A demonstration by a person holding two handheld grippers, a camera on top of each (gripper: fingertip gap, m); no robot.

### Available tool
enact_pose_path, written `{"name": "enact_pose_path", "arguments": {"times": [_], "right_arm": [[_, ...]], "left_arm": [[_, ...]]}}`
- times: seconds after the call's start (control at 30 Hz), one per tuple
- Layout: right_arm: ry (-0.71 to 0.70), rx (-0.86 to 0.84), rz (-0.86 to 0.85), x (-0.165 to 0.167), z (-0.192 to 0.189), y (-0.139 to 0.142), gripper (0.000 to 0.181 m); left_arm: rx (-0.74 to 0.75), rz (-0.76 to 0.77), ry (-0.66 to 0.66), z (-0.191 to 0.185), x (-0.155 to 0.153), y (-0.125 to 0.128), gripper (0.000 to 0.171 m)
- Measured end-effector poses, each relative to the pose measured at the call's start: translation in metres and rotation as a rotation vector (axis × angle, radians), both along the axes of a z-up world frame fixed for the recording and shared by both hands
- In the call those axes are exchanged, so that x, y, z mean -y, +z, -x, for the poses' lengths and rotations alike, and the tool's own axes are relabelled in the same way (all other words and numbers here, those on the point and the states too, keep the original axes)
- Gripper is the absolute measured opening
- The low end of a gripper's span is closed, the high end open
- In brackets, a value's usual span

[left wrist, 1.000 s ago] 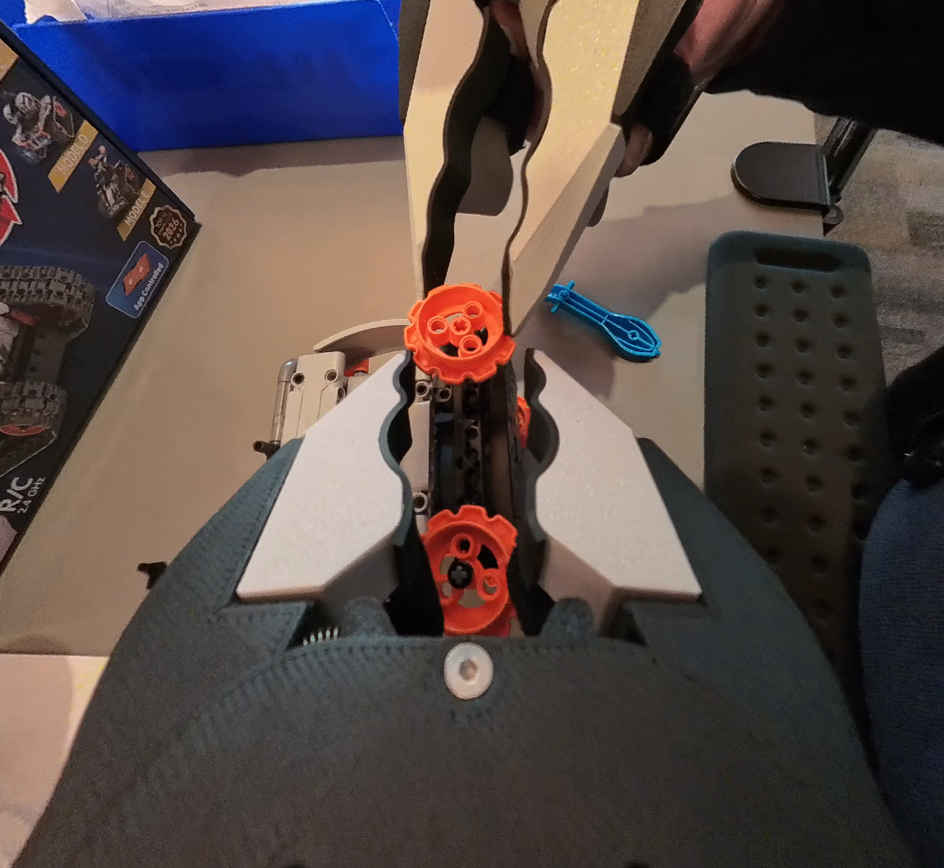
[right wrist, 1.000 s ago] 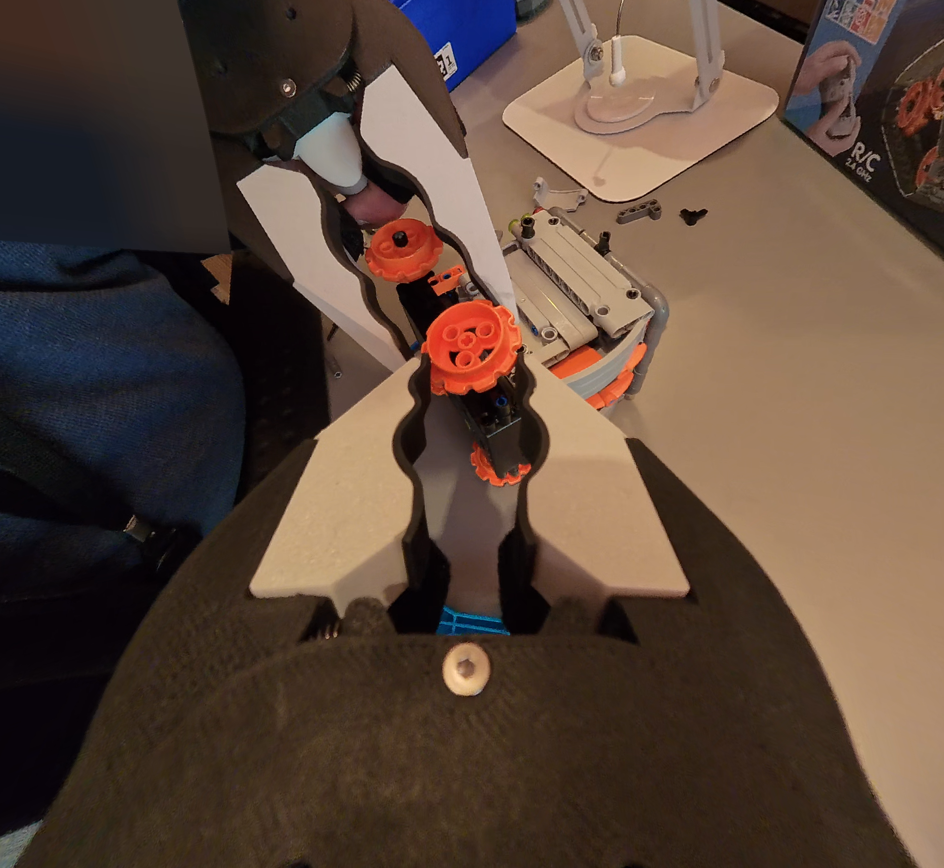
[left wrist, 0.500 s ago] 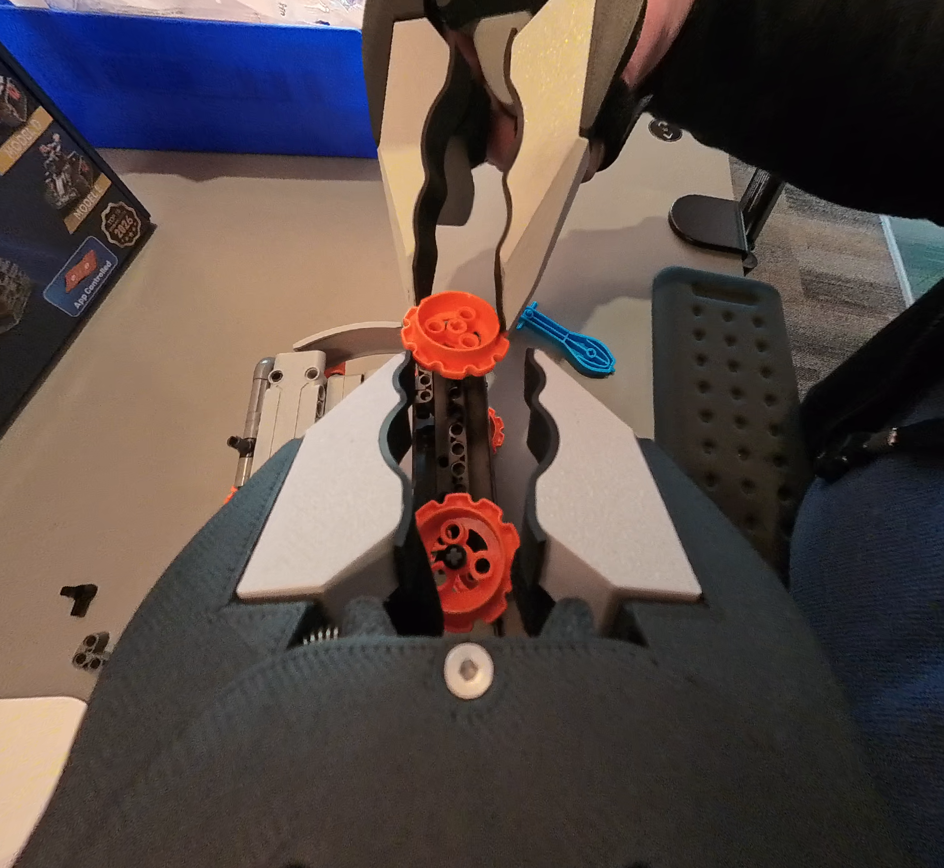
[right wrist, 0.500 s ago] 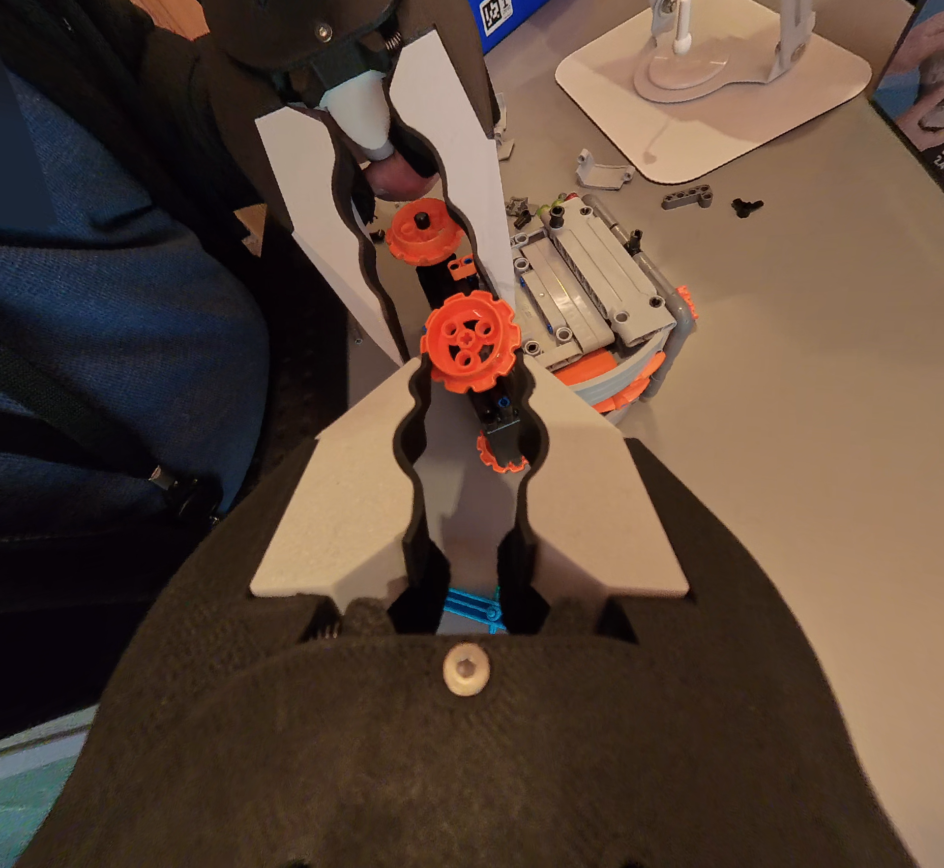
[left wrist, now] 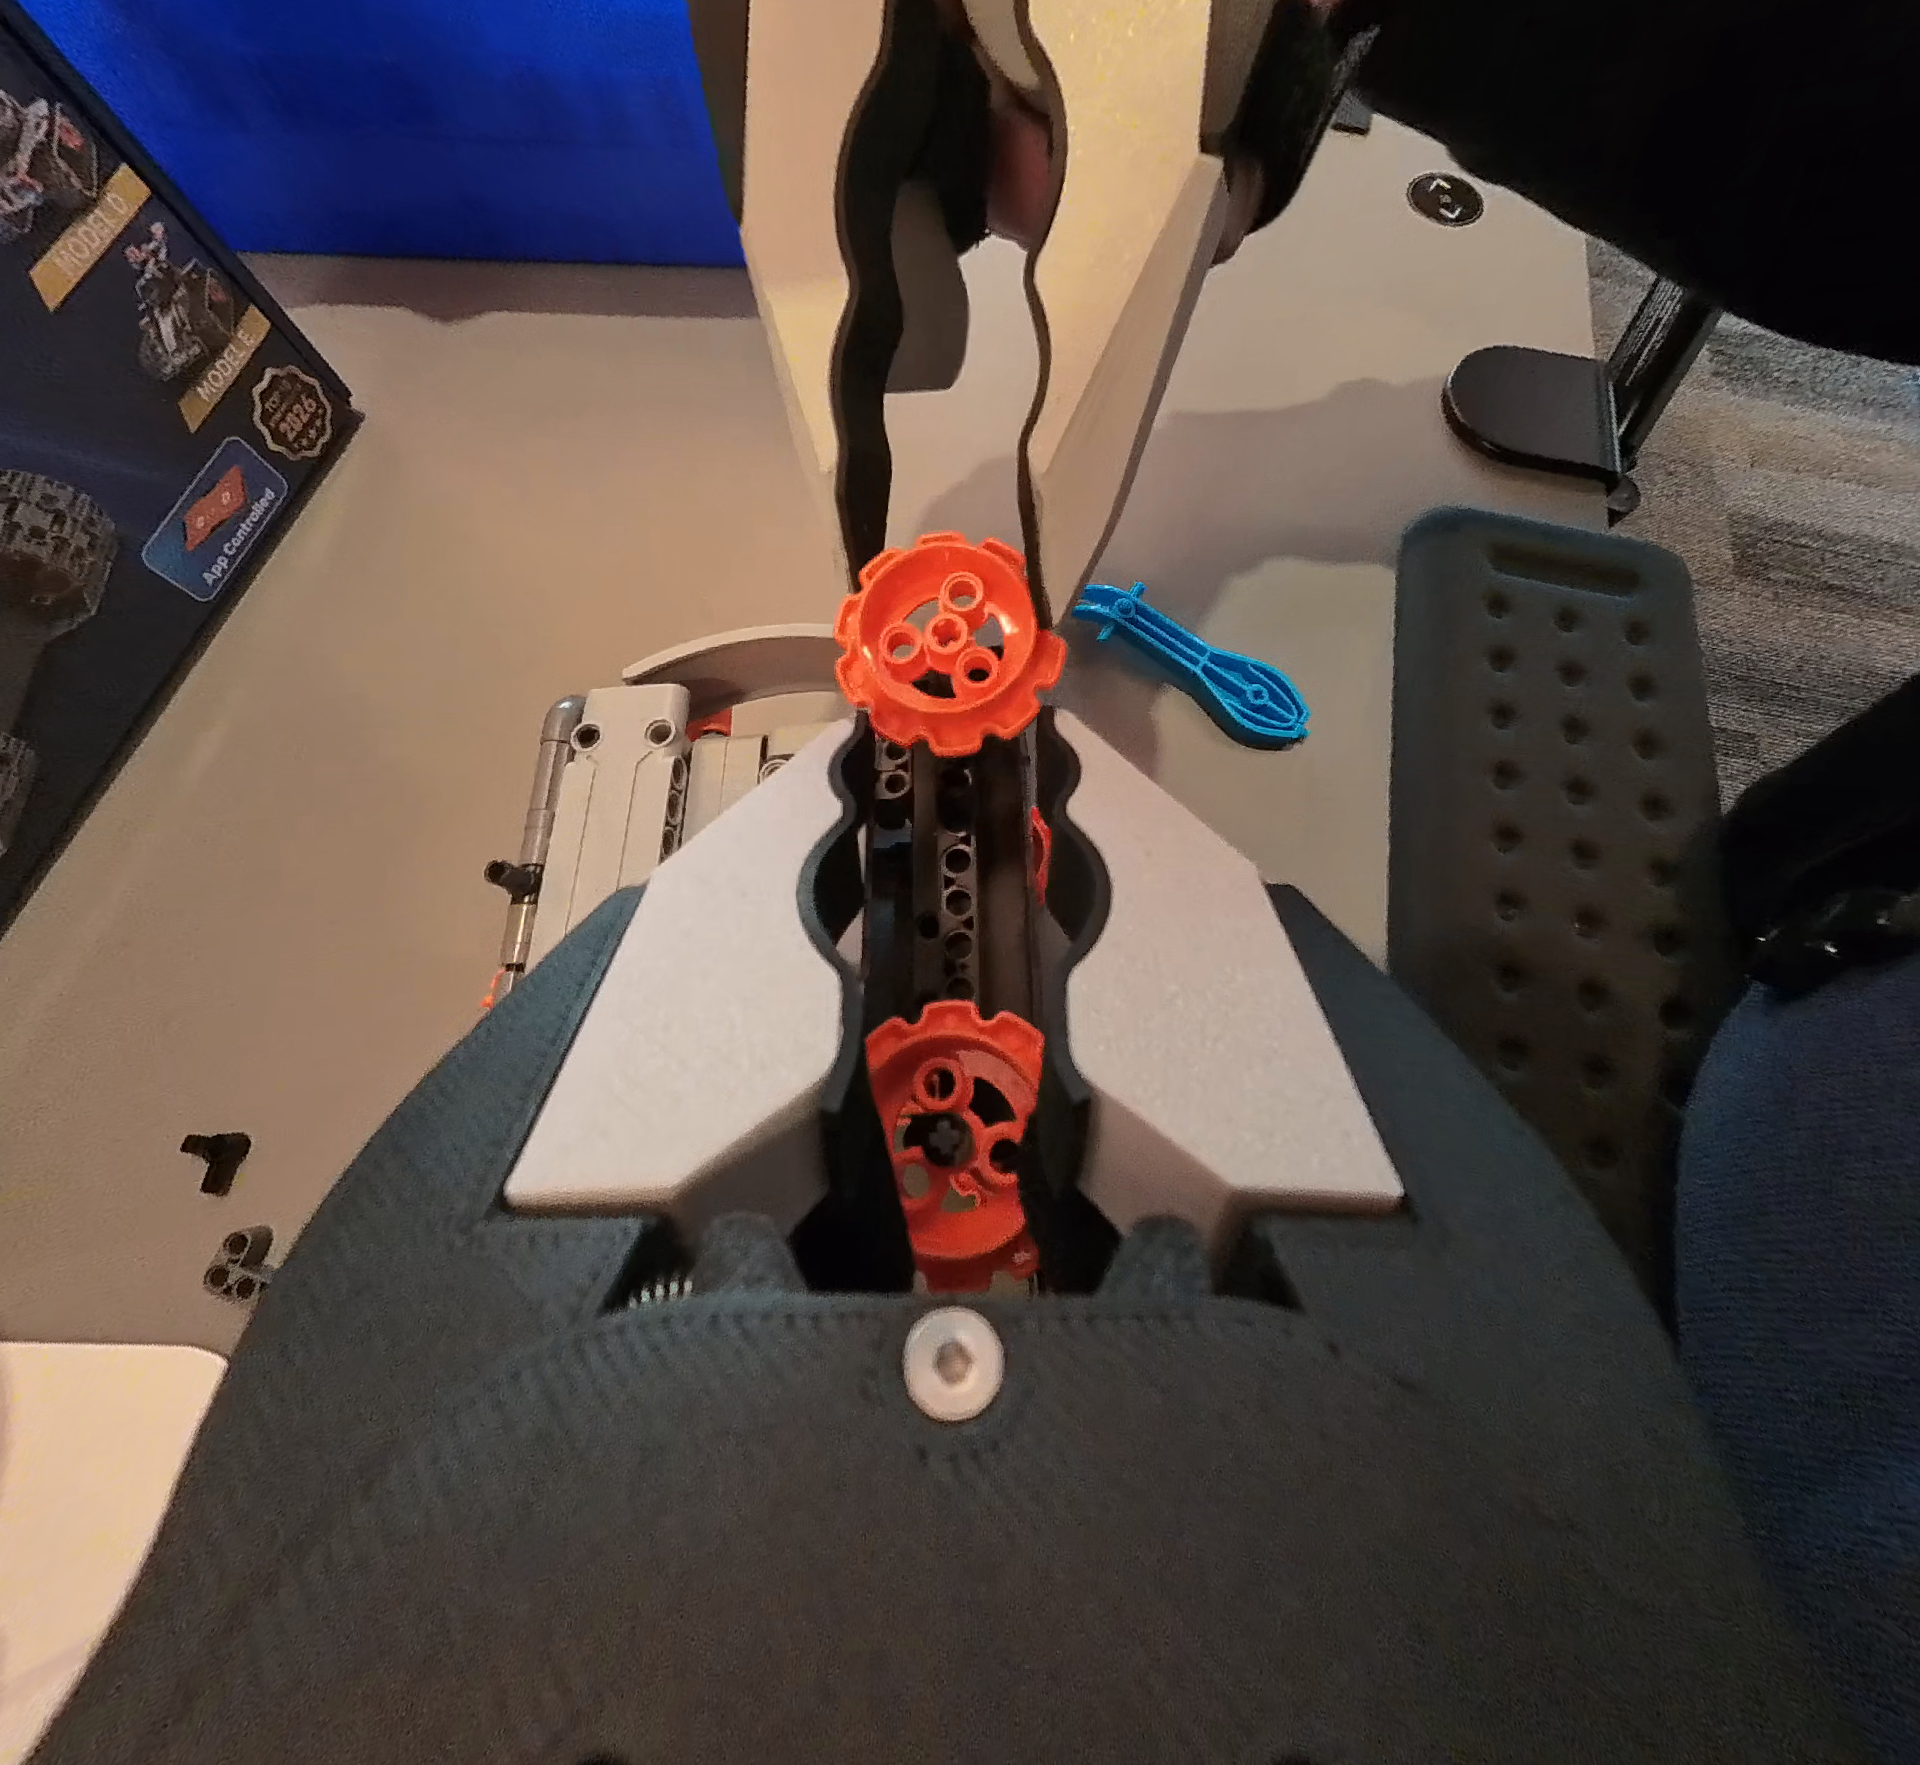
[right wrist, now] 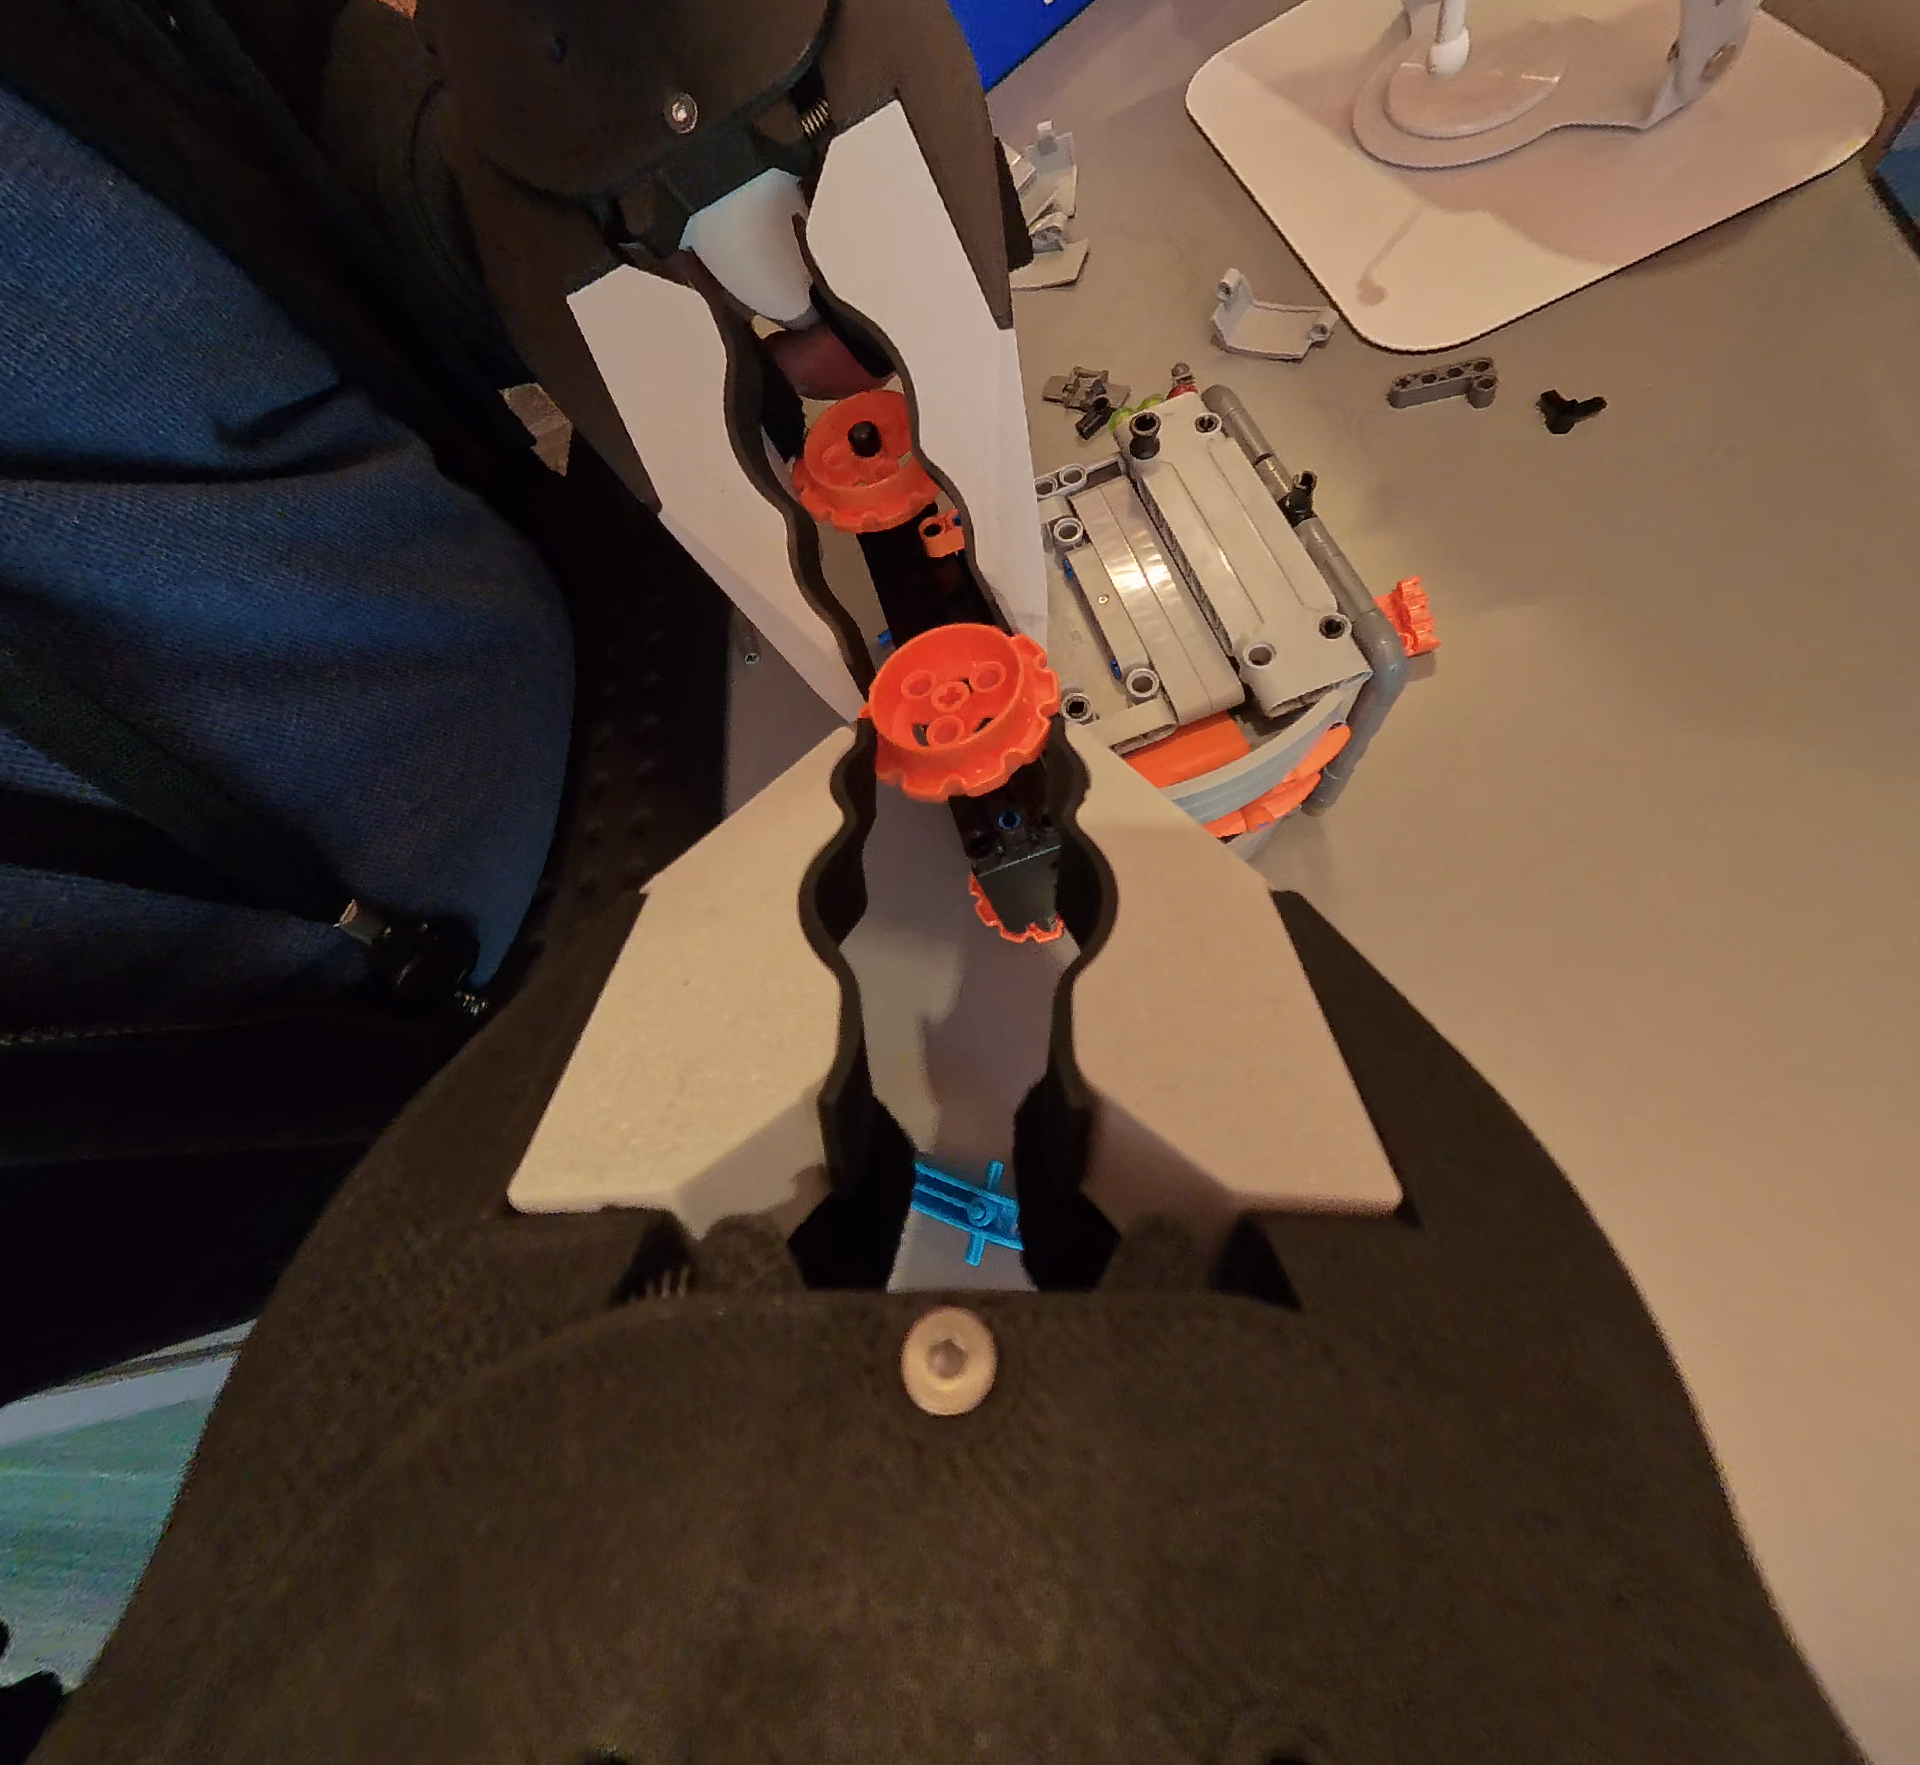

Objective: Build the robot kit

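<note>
Table (left wrist: 436,489) bears grey build (right wrist: 1205,593). Just beside build, raised: black beam (left wrist: 961,884), light, stiff, orange wheels (left wrist: 948,647) likely pop off; best gripped on beam. Left gripper (left wrist: 951,759) clenched on beam; right gripper (right wrist: 961,759) clenched at its far-end wheel.

left gripper (left wrist: 951,759): points away from the person, fingers close together, pinching a long black piece with orange wheels | right gripper (right wrist: 961,759): points back at the left one, tip to tip, fingers a bit apart around the front orange wheel; grip unclear | dark sleeve (left wrist: 1662,53) behind right gripper
</note>
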State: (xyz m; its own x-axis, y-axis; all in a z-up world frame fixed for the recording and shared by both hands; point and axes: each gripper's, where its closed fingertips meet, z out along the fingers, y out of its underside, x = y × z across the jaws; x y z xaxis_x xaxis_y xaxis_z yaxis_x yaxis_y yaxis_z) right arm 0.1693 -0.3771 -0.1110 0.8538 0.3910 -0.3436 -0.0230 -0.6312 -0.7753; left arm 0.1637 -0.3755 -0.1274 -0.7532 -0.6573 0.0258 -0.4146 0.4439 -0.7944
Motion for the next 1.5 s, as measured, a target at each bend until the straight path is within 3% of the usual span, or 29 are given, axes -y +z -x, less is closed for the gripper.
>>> {"name": "enact_pose_path", "arguments": {"times": [1.03,1.5], "right_arm": [[0.111,-0.034,0.018,-0.0009,-0.0012,-0.0021,0.030],[0.130,-0.039,0.004,-0.0013,-0.0011,-0.0035,0.030]], "left_arm": [[0.078,-0.074,0.037,-0.0016,-0.0013,0.0005,0.032],[0.070,-0.006,0.040,-0.0021,0.0004,0.0086,0.040]]}}
